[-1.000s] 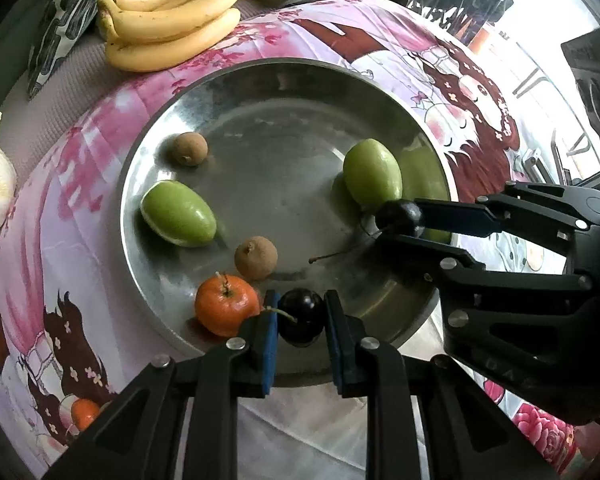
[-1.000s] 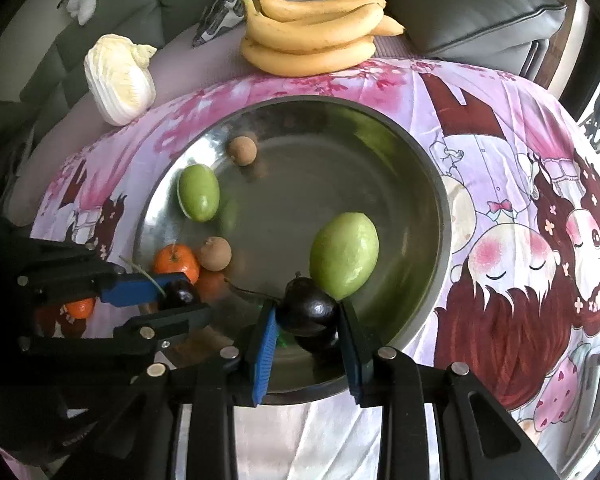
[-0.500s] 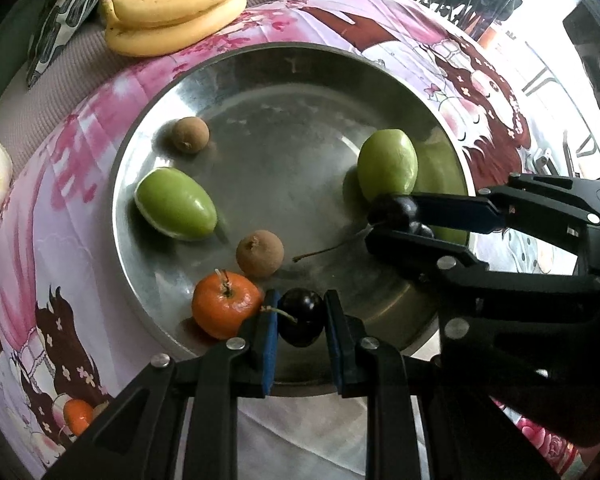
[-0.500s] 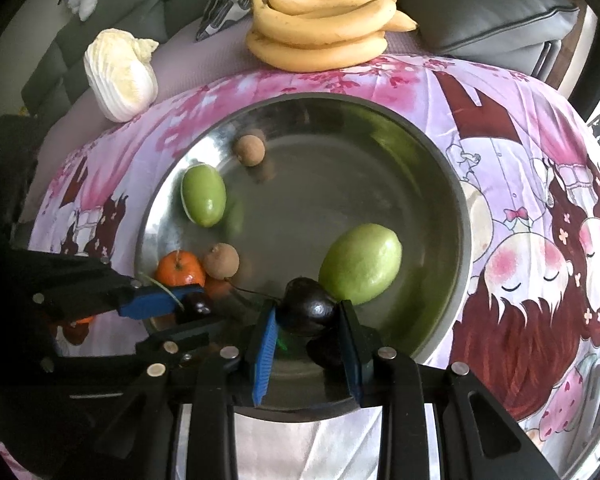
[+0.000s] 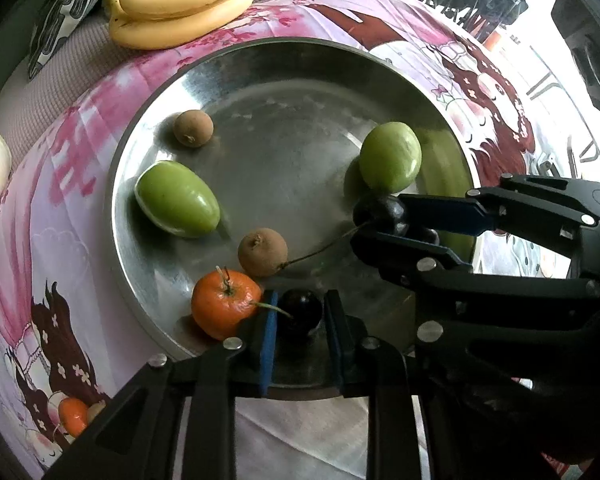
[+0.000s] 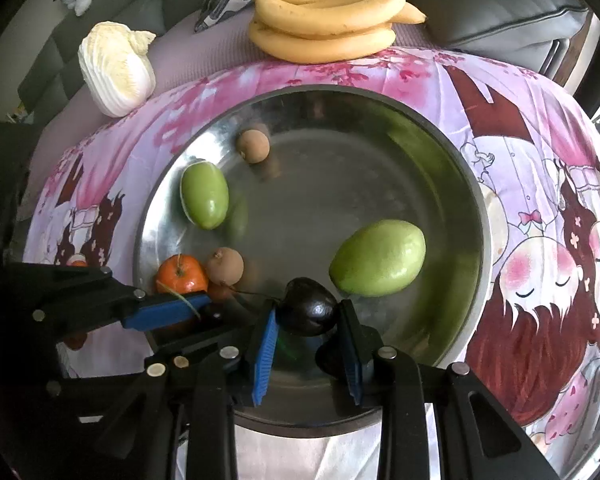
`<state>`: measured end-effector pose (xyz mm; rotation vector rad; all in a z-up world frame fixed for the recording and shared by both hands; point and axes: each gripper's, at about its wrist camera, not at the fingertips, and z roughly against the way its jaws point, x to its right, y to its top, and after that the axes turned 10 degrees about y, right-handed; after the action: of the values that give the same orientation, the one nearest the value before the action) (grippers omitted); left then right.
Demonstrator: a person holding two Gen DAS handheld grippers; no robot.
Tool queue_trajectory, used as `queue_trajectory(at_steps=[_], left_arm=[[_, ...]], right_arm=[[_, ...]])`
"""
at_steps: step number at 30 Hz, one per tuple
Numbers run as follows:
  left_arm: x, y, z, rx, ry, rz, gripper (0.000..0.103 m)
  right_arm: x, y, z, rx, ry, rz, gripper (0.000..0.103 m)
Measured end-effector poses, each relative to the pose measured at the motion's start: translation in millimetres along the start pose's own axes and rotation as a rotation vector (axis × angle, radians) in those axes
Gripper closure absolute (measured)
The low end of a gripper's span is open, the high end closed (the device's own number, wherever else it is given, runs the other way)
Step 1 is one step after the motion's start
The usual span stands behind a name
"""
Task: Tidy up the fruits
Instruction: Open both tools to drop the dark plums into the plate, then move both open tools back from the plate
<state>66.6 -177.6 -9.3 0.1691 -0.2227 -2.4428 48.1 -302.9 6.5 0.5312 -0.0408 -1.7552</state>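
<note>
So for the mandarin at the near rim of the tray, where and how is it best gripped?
Grip the mandarin across its round middle, coming from above, pads on the bare left and far sides. It sits stem-up on the metal tray. The brown longan and the left gripper, shut on a dark cherry, crowd its right side, so clear that gripper first.
</note>
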Motion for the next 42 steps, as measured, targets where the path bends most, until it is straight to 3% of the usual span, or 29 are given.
queue_trajectory(at_steps=[9,18,24,28,30,31,32,34,37,40,42], left_arm=[[1,-2,10,0.01,-0.006,-0.009,0.068],[-7,-14,38,0.052,-0.002,0.005,0.058],[-25,-26,46,0.056,0.011,0.056,0.057],[-30,-32,47,0.043,0.022,0.071,0.048],[-28,-35,46,0.031,0.036,0.058,0.048],[-28,-37,46,0.022,0.04,0.053,0.046],[-27,-39,45,0.016,0.043,0.048,0.042],[-27,-44,45,0.011,0.054,0.044,0.036],[-29,-49,44,0.0,0.062,0.041,0.034],[-30,-54,43,-0.008,0.065,0.041,0.021],[-30,-59,43,-0.004,0.071,0.033,0.02]], right_arm=[[-1,1,5,-0.001,0.008,-0.013,0.07],[-3,-4,37,0.047,0.006,-0.011,0.07],[6,-15,51,0.056,-0.028,-0.038,0.07],[8,-28,53,0.037,-0.032,-0.051,0.069],[8,-35,53,0.025,-0.041,-0.052,0.067],[8,-38,53,0.015,-0.046,-0.051,0.062],[7,-42,52,0.004,-0.05,-0.049,0.05],[3,-48,50,-0.006,-0.054,-0.033,0.042],[-2,-56,48,-0.02,-0.056,-0.024,0.042],[-7,-62,44,-0.031,-0.055,-0.018,0.033],[-10,-64,43,-0.033,-0.062,-0.009,0.03]])
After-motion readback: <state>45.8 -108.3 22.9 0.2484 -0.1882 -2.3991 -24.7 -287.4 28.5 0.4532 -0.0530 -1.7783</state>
